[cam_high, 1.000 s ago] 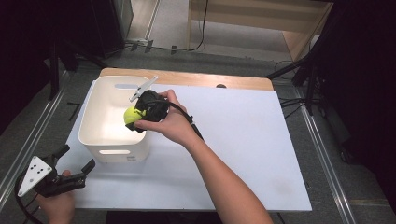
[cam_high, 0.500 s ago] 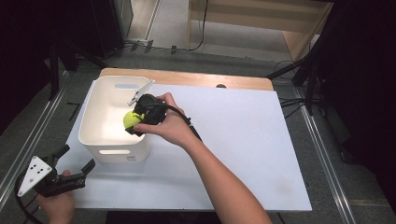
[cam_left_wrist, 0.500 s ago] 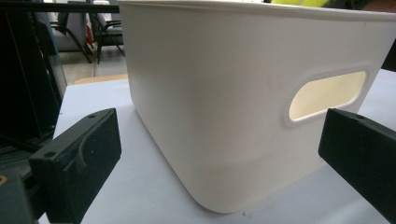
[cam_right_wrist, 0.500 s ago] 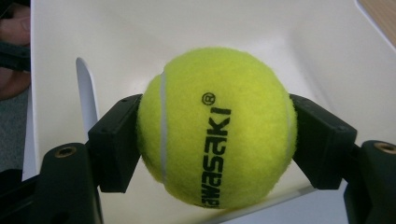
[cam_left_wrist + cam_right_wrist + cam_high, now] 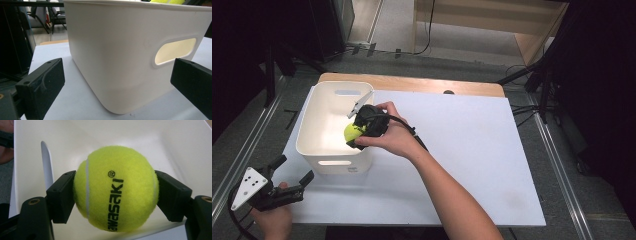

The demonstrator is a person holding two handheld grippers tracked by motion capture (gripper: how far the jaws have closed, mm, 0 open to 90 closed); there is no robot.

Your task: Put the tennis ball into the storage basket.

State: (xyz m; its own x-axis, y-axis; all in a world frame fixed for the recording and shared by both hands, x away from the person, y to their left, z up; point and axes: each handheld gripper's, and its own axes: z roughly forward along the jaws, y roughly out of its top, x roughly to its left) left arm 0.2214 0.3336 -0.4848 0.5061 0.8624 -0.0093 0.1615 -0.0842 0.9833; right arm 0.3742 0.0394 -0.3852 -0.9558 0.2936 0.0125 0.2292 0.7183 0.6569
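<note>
Right gripper view has the right gripper (image 5: pixel 117 195) clamped across the fuzzy yellow-green tennis ball (image 5: pixel 116 188), likely light, springy, best pinched at its widest girth, over the white plastic bin (image 5: pixel 155 142).

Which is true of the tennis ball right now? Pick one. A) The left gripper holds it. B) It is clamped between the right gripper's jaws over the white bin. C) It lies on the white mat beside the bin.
B: the right gripper has a jaw pressed on each side of the tennis ball, above the white bin.
</note>
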